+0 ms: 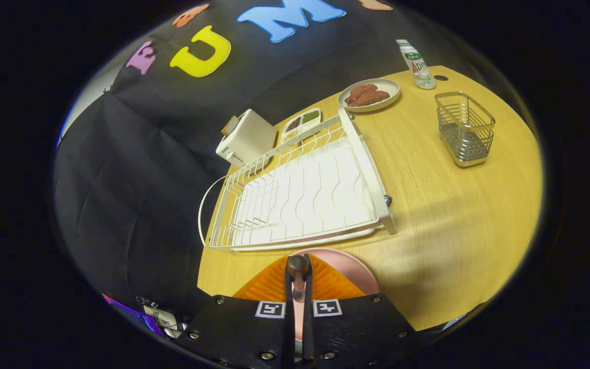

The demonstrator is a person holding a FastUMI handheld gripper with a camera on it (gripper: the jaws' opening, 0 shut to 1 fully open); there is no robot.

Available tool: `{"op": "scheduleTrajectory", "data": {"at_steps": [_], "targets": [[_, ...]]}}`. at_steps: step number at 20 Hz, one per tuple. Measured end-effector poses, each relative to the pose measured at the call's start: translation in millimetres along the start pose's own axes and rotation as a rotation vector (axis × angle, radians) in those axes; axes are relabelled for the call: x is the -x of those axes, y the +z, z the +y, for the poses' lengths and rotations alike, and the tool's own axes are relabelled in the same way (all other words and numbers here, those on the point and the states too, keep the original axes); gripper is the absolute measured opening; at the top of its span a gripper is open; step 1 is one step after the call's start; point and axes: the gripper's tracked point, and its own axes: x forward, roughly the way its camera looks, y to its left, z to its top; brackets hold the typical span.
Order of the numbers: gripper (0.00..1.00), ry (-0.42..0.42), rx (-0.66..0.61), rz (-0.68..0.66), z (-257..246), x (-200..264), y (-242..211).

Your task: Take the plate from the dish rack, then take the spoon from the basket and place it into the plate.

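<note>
My gripper [297, 274] is shut on the spoon [297, 265], whose dark rounded end pokes out between the fingertips. Directly under the fingers a pink plate [354, 266] lies flat on the wooden table [443, 220], partly hidden by them. Just beyond the plate stands the white wire dish rack [300, 197], with nothing in its slots. The wire basket [465, 128] stands upright further off to the right of the rack and looks empty.
Behind the rack are a white toaster [246, 137] and a divided dish of grains [301, 123]. A plate of sausages [369, 95] and a bottle [417, 64] stand at the far end. The table's left edge runs beside the rack.
</note>
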Motion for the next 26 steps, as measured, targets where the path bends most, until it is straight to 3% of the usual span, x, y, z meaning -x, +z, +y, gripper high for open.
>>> {"op": "scheduleTrajectory", "data": {"at_steps": [13, 20, 24, 25, 26], "targets": [[0.05, 0.046, -0.143, -0.026, -21, -6, -20], [0.1, 0.037, -0.144, -0.029, -20, -6, -23], [0.16, 0.013, -0.06, -0.017, -19, 1, -26], [0.31, 0.006, -0.041, -0.021, -18, 4, -24], [0.31, 0.011, -0.022, -0.028, -15, 7, -23]]}}
